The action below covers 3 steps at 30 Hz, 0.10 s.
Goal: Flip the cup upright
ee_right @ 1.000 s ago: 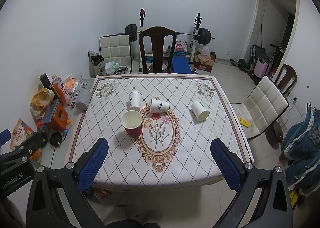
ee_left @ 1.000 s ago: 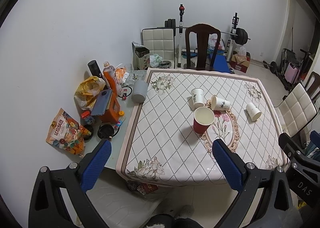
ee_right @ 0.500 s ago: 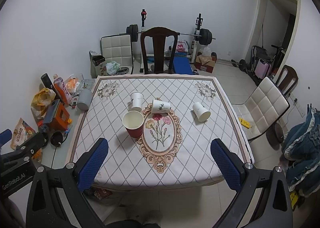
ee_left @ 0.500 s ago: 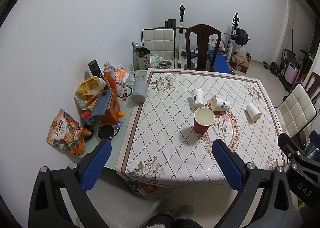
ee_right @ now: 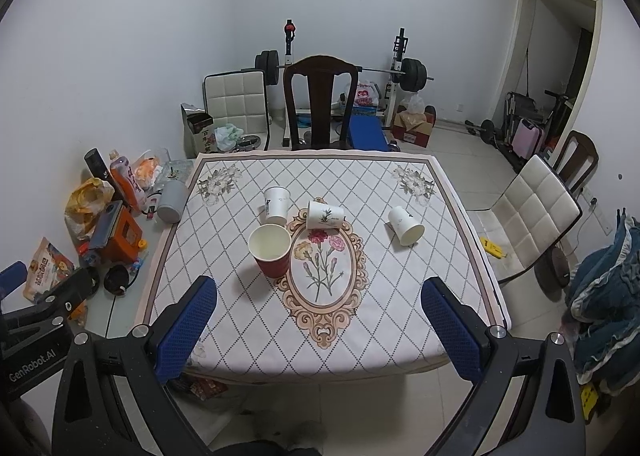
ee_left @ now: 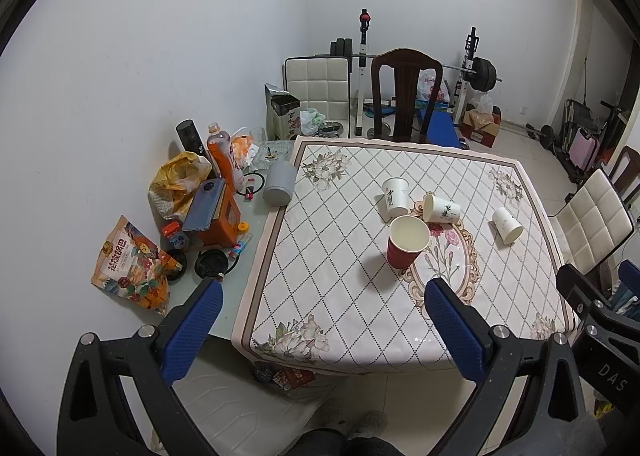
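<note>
A red cup (ee_left: 406,242) (ee_right: 271,250) stands upright on the table (ee_left: 340,296) (ee_right: 400,316). Behind it a white cup (ee_left: 396,196) (ee_right: 277,203) stands upright. Two white cups lie on their sides: one at the centre (ee_left: 441,208) (ee_right: 325,215), one to the right (ee_left: 507,224) (ee_right: 406,224). My left gripper (ee_left: 322,314) is open and empty, held above the table's near edge. My right gripper (ee_right: 320,314) is open and empty, also back from the cups.
A side surface left of the table holds a snack bag (ee_left: 132,266), an orange box (ee_left: 218,221), bottles (ee_left: 224,153) and a grey cylinder (ee_left: 280,185). A dark wooden chair (ee_right: 320,99) stands behind the table, a white chair (ee_right: 532,215) to its right.
Both views have shifted very slightly; the cups have not moved and both grippers stay open.
</note>
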{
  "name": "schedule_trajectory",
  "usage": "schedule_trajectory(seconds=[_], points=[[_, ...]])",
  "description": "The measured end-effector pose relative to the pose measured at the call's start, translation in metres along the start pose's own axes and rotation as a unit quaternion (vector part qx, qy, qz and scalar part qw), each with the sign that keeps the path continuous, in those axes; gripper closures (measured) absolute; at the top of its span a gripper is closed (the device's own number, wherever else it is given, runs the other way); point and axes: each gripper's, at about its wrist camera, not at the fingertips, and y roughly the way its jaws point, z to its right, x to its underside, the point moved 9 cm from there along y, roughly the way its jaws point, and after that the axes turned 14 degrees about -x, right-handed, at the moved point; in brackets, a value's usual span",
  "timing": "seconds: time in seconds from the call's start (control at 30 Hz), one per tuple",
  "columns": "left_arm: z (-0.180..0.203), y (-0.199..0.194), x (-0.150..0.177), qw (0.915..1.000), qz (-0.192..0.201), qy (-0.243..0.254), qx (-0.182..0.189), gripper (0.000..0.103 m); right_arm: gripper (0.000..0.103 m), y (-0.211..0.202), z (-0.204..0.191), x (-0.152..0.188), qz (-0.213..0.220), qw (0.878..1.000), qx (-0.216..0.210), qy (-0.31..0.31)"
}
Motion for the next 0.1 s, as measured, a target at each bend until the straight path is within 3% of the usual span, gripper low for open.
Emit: schedule_trajectory(seconds=[0.1], points=[[0.0021,-0.0015,-0.0015,1.0,-0.001,-0.001,-0.001,0.0,0.0,0.0009,-0.004,-0.002,0.0,1.0,-0.001,-0.001]])
